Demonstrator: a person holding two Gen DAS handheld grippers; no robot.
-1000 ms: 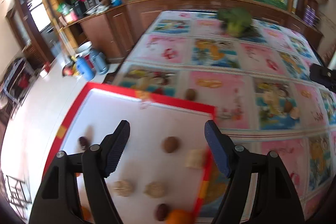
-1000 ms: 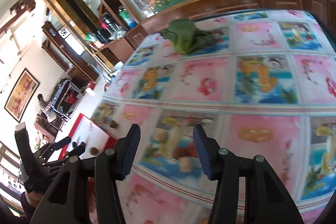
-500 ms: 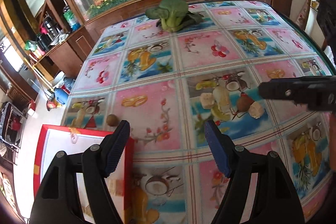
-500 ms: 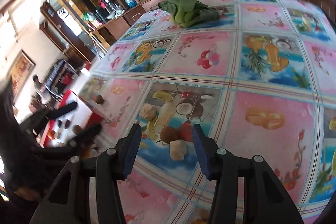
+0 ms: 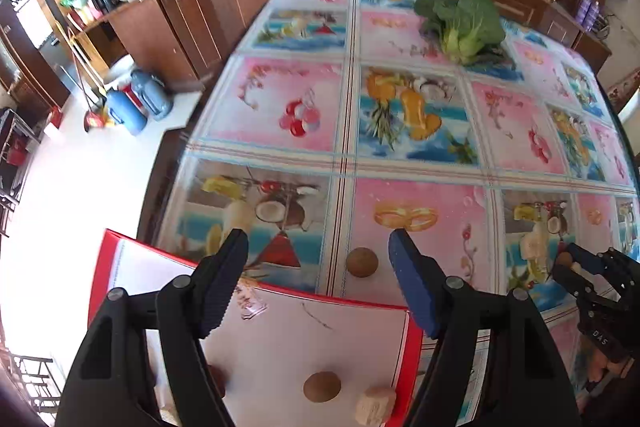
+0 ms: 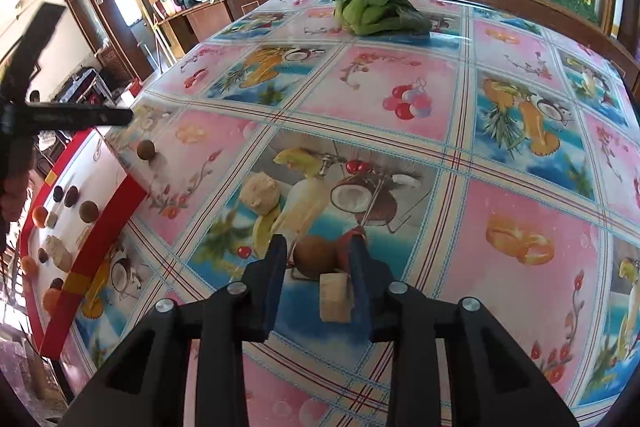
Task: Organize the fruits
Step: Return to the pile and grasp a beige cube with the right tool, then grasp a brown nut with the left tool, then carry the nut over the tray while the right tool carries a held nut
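Low at 6 o'clock, the right gripper [image 6: 318, 263] has just been closing around 1 brown round fruit [image 6: 311, 259] on the tablecloth [image 6: 520, 167], 1 pale chunk [image 6: 335, 297] beside it, while the left gripper [image 5: 318, 271] hangs open and empty above the red-edged board [image 5: 320, 339].

Both wrist views look steeply down, sharing the table [image 5: 280, 115] nearby.

White letters "DAS" stand on the right gripper [image 5: 568, 267] body.
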